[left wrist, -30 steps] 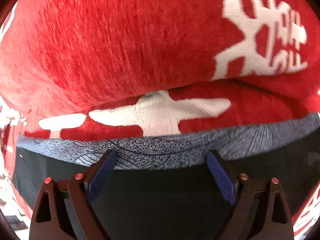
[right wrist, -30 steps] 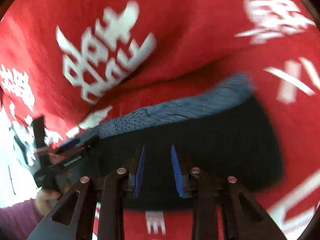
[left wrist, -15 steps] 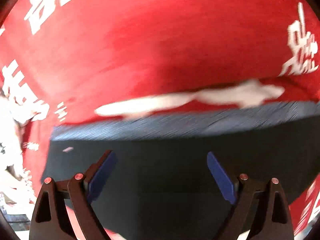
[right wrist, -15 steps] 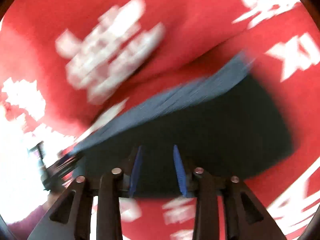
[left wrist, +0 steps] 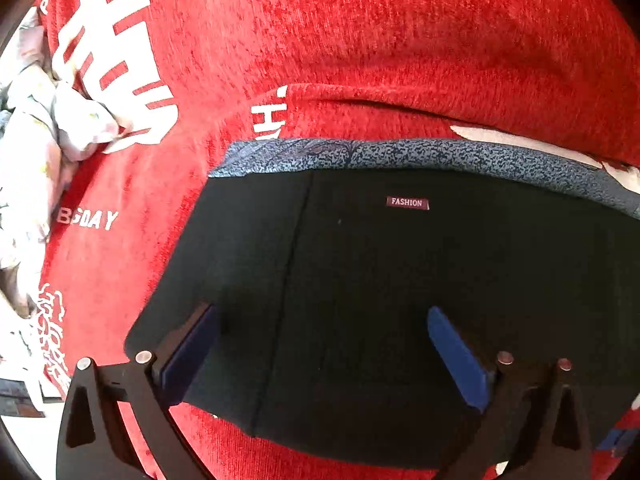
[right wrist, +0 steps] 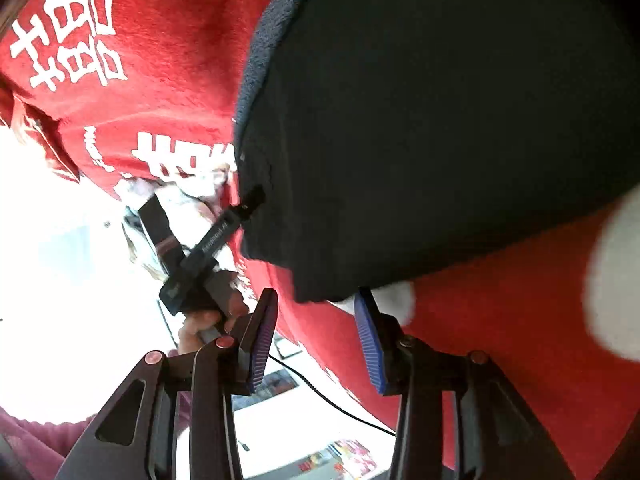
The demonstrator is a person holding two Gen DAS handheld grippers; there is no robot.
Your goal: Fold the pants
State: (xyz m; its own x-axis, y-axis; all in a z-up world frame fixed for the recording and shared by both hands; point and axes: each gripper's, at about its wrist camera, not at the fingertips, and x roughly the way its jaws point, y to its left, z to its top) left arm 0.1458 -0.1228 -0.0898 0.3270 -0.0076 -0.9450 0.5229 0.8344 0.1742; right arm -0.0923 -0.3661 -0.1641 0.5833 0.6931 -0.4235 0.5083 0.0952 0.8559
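Both grippers stand over black pants [left wrist: 400, 280] lying flat on a red blanket [left wrist: 360, 40]. Left gripper [left wrist: 320, 344], jaws just opened wide, grips nothing; right gripper [right wrist: 316, 332], partly open and just widening, is bare at the pants' near corner. Soft, light, limp cloth, likely best pinched at edges or corners. Grey waistband [left wrist: 400, 154] lies farthest.

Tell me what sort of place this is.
Probably a home, likely a bed: a plush red blanket with white lettering lies under the black pants, crumpled pale bedding lies beside it, and a floor with papers lies below.
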